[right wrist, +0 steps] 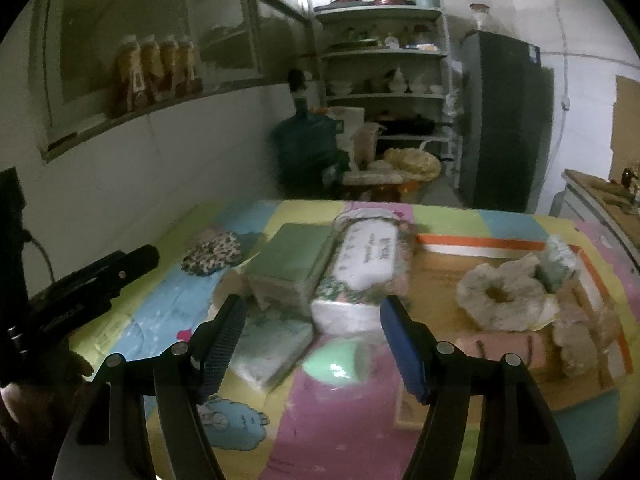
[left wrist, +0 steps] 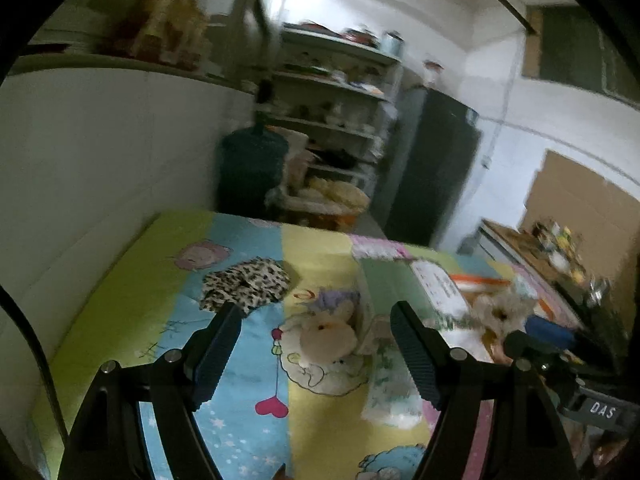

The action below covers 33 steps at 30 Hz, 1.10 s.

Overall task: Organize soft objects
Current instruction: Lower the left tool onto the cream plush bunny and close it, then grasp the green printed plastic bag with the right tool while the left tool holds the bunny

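left gripper (left wrist: 316, 336): wide open, empty | right gripper (right wrist: 312, 320): wide open, empty | risk: knocking tissue pack (right wrist: 360, 272), 12 o'clock, off green box (right wrist: 288, 264) while closing in

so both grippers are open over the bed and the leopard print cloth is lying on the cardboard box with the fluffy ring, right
Not quite. The leopard print cloth lies on the bedsheet, far from the cardboard box holding the fluffy ring, as the right wrist view shows. Both the left gripper and right gripper are open.

Dim room, lit from 12 o'clock; both views grainy, motion-blurred, strongly so at left-wrist top; fisheye bending, black vignette at edges.
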Each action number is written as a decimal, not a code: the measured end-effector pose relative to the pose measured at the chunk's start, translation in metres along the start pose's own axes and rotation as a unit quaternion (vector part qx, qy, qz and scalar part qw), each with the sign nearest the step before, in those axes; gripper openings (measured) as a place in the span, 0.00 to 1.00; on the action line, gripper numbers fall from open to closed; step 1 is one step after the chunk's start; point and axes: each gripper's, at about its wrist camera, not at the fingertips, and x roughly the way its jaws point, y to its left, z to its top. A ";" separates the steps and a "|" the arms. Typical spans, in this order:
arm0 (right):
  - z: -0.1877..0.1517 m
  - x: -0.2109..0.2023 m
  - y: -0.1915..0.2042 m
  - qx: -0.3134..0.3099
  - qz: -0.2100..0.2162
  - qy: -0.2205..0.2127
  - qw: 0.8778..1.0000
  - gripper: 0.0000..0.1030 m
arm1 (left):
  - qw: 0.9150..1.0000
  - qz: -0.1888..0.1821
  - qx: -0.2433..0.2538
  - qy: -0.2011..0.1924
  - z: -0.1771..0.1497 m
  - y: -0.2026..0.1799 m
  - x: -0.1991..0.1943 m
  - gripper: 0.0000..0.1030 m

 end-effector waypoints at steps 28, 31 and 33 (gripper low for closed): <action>-0.013 0.054 0.021 -0.003 0.037 0.058 0.998 0.70 | 0.984 -0.044 0.086 0.150 -0.019 0.003 0.122 0.37; -0.015 0.064 0.027 -0.007 0.045 0.069 0.997 0.70 | 0.987 -0.047 0.061 0.142 -0.019 0.013 0.116 0.36; -0.018 0.071 0.031 -0.007 0.049 0.079 0.996 0.70 | 0.990 -0.042 0.044 0.129 -0.018 0.020 0.108 0.36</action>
